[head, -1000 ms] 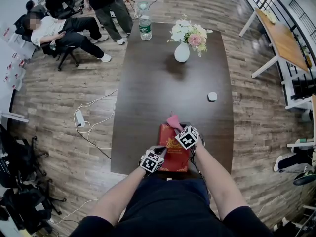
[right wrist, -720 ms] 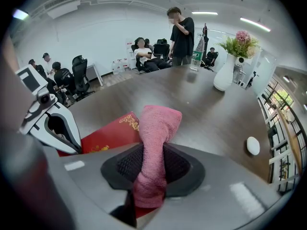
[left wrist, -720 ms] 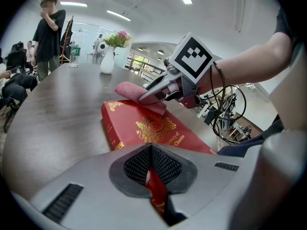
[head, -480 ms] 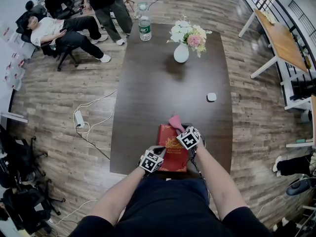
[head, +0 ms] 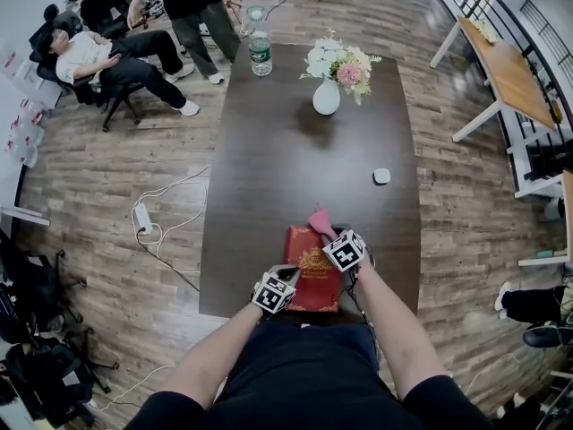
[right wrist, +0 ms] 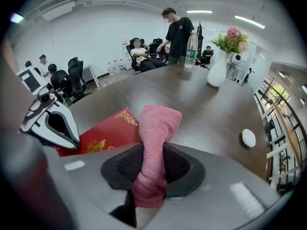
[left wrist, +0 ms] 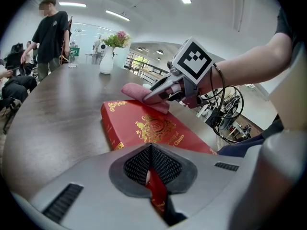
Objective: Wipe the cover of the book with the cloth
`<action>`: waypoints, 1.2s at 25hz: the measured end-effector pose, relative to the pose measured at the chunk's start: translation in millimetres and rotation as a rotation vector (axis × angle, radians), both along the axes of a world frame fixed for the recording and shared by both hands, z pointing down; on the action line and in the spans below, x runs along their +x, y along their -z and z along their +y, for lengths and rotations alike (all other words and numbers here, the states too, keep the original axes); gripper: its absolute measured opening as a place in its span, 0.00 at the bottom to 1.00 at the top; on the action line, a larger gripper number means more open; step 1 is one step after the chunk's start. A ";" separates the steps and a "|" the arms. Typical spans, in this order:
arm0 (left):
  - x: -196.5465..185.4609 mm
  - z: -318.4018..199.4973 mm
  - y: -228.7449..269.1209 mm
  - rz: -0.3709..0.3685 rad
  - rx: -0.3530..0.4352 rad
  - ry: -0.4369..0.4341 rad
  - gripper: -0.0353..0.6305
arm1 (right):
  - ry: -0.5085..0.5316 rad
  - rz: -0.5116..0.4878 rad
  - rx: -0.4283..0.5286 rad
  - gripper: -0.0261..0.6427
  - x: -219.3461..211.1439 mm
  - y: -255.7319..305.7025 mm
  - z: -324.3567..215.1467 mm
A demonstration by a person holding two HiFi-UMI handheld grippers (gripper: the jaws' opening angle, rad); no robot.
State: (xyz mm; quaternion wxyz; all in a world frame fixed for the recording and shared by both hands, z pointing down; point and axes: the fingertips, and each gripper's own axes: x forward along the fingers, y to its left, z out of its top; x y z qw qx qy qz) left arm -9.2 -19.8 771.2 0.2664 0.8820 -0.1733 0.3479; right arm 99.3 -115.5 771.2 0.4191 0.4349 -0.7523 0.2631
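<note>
A red book (head: 311,270) with gold print lies flat at the near edge of the dark table (head: 295,150). My left gripper (head: 285,280) is shut on the book's near left corner, and the red cover (left wrist: 154,188) shows between its jaws. My right gripper (head: 333,240) is shut on a pink cloth (right wrist: 154,143); the cloth (head: 319,219) sticks out over the book's far right corner. In the left gripper view the cloth (left wrist: 139,92) rests on the book's (left wrist: 148,128) far edge.
A white vase of flowers (head: 328,92) and a water bottle (head: 260,52) stand at the table's far end. A small white object (head: 381,176) lies to the right. People (head: 116,56) sit and stand beyond the far left corner. Cables (head: 148,218) lie on the floor at left.
The right gripper with the cloth has shifted slightly right and toward me along the book's far edge. The left gripper has stayed put.
</note>
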 end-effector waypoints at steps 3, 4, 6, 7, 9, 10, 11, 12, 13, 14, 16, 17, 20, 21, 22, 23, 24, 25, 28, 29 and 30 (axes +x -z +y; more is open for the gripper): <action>-0.3 -0.1 -0.1 0.000 0.001 -0.003 0.04 | -0.007 -0.001 -0.006 0.21 2.4 -0.4 1.6; -0.5 -0.2 -0.5 0.000 0.001 -0.003 0.04 | -0.008 -0.003 -0.006 0.21 2.6 -0.4 1.7; -0.6 -0.1 -1.1 0.001 0.000 -0.004 0.04 | -0.011 -0.003 -0.003 0.21 4.3 -0.3 1.6; -0.6 -0.1 -1.3 0.000 -0.001 -0.004 0.04 | -0.012 -0.001 0.000 0.21 5.4 -0.5 1.4; -0.5 0.2 -1.2 -0.002 -0.001 -0.005 0.04 | -0.015 -0.002 0.002 0.21 7.0 -0.8 1.9; -0.2 0.4 -1.1 -0.002 -0.001 -0.005 0.04 | -0.018 -0.001 0.002 0.21 8.4 -0.8 2.3; 0.2 0.5 -1.2 -0.003 -0.001 -0.006 0.04 | -0.022 0.001 0.000 0.21 10.1 -0.8 2.9; 0.5 0.4 -1.4 -0.003 -0.001 -0.006 0.04 | -0.026 0.002 -0.004 0.21 11.7 -0.8 3.7; 0.7 0.2 -1.4 -0.002 -0.001 -0.006 0.04 | -0.030 0.004 -0.007 0.21 12.9 -0.5 4.3; 0.7 -0.1 -1.3 0.000 0.000 -0.005 0.04 | -0.033 0.005 -0.009 0.21 13.9 -0.2 4.9; 0.4 -0.8 -0.6 0.002 0.002 -0.005 0.04 | -0.037 0.006 -0.012 0.21 15.2 -0.4 5.5; 0.3 -1.0 -0.5 0.001 0.002 -0.005 0.04 | -0.039 0.006 -0.011 0.21 16.2 -0.5 5.6; -0.3 -0.4 -1.2 -0.001 0.001 -0.007 0.04 | -0.046 0.011 -0.005 0.21 20.1 0.7 6.0; -0.5 0.1 -1.5 -0.001 0.002 -0.008 0.04 | -0.049 0.008 -0.007 0.21 20.5 0.5 7.2; -0.6 0.6 -1.6 -0.001 0.002 -0.008 0.04 | -0.052 0.005 -0.009 0.21 21.1 0.2 8.6; -0.5 0.9 -1.8 -0.002 0.003 -0.009 0.04 | -0.054 0.004 -0.011 0.21 22.0 0.2 9.7; -0.3 1.1 -2.1 -0.002 0.004 -0.009 0.04 | -0.056 0.005 -0.011 0.21 23.3 0.3 10.4; -0.1 1.1 -2.3 -0.002 0.005 -0.009 0.04 | -0.058 0.005 -0.011 0.21 24.6 0.0 10.8; 0.7 0.5 -2.4 -0.003 0.004 -0.008 0.04 | -0.065 0.005 -0.010 0.21 28.4 -0.3 11.2; 0.9 0.4 -2.2 -0.004 0.003 -0.008 0.04 | -0.066 0.008 -0.010 0.21 30.0 0.1 11.1; 1.0 0.3 -2.0 -0.005 0.003 -0.008 0.04 | -0.067 0.007 -0.010 0.21 31.0 0.6 11.2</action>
